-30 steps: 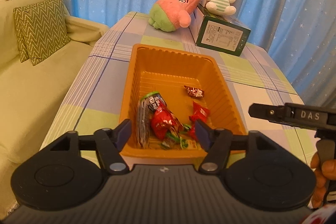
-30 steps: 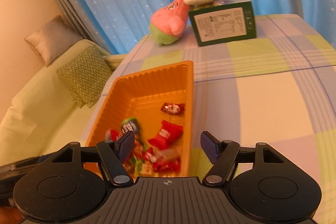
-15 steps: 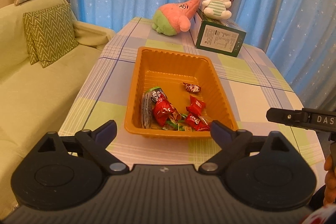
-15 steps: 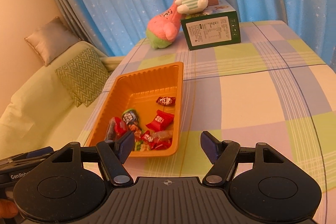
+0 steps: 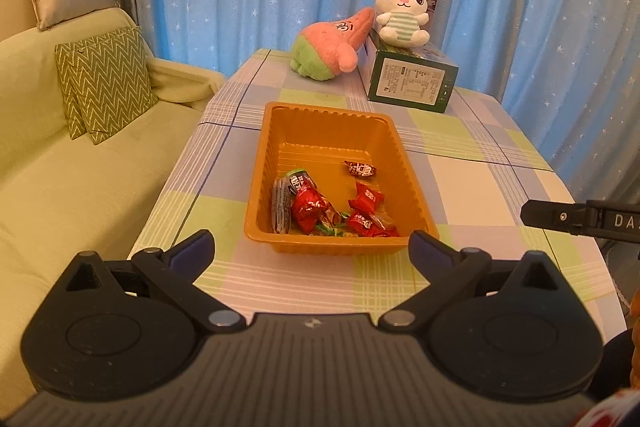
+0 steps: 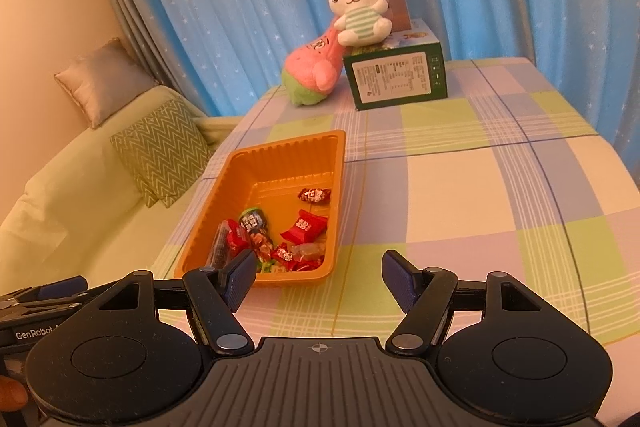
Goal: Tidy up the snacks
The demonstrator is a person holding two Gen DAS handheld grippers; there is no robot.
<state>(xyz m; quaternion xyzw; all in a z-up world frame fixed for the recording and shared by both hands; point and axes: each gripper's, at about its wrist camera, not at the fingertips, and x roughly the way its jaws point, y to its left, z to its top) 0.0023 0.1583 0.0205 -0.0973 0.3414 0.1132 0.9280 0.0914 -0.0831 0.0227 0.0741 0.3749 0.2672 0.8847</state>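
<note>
An orange plastic tray (image 5: 332, 119) stands on the checked tablecloth and also shows in the right wrist view (image 6: 280, 155). Several wrapped snacks lie in its near half, mostly red wrappers (image 5: 308, 205) (image 6: 304, 227), with one dark red candy (image 5: 360, 169) apart toward the middle. My left gripper (image 5: 310, 247) is open and empty, held back from the tray's near edge. My right gripper (image 6: 318, 277) is open and empty, near the tray's near right corner. A part of the right gripper shows at the right edge of the left wrist view (image 5: 580, 219).
At the table's far end a pink and green plush (image 5: 328, 47) leans against a green box (image 5: 412, 83) with a white bunny plush (image 5: 400, 11) on it. A green sofa with a zigzag cushion (image 5: 104, 83) runs along the left. Blue curtains hang behind.
Both grippers have pulled back and up from the tray, which now looks smaller and farther. The left gripper's jaws have opened wider. The snacks in the tray have not moved.
</note>
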